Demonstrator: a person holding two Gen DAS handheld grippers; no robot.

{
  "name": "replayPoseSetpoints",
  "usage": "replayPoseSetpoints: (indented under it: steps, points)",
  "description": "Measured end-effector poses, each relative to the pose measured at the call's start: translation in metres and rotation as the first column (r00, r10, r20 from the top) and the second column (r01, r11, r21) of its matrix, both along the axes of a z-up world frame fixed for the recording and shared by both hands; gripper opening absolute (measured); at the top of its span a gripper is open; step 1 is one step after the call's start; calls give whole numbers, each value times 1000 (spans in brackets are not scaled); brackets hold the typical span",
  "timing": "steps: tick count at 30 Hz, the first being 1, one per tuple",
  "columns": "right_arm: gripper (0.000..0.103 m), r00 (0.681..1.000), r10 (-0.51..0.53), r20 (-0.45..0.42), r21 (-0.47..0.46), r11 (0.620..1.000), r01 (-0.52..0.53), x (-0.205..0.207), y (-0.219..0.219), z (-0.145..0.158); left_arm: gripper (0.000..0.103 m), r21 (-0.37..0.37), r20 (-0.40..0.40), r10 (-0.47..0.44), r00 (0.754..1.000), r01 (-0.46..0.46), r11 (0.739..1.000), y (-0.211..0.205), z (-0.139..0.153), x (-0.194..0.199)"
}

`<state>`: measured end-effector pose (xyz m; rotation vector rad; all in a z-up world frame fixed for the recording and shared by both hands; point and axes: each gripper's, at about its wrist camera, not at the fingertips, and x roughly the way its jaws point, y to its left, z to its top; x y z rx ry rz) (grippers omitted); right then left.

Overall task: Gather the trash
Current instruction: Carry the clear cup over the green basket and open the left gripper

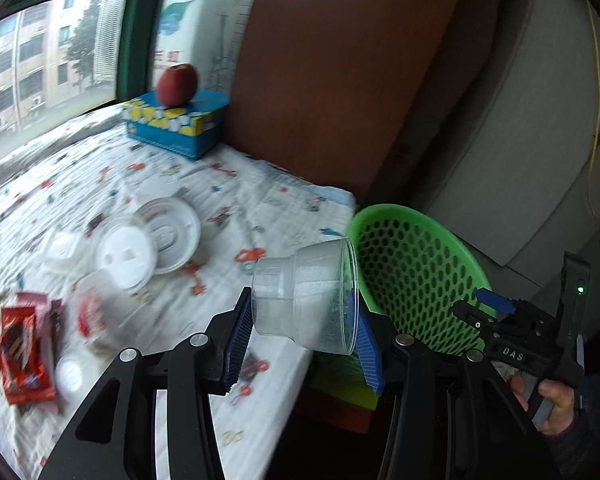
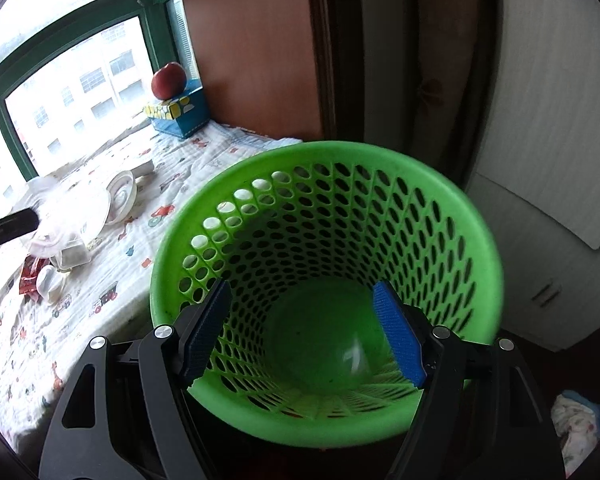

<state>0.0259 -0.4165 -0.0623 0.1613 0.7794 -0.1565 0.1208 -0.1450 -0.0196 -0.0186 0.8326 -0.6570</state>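
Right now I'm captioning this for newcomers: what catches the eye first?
The bright green perforated basket beside the bed, right hand-held gripper open over it. Then the clear plastic cup clamped sideways in the left hand-held gripper, and the red apple on a blue box by the window.

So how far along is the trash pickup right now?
Done: one clear item already lies in the green basket, on its bottom, under the open right gripper.
In hand: the left gripper holds a clear cup beside the basket's rim, not yet dropped.
Left: the lids, the small white cups and the red wrappers on the cloth.
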Motion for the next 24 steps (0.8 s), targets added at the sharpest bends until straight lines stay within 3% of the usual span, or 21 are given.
replayPoseSetpoints:
  steps: [16, 19, 21, 24]
  points:
    - [74, 994, -100, 32, 0, 995, 100, -44, -38, 4, 46, 93, -56, -205, 977, 209, 973, -130, -24, -3]
    - [74, 994, -108, 30, 2, 994, 108, -47, -40, 2, 46, 94, -72, -220, 973, 226, 970, -141, -29, -5]
    - [74, 993, -112, 30, 6, 994, 112, -49, -42, 1, 53, 92, -79, -229, 970, 236, 967, -146, -31, -6]
    - [74, 993, -113, 29, 9, 994, 113, -51, -42, 1, 55, 91, -81, -223, 972, 230, 969, -146, -32, -7]
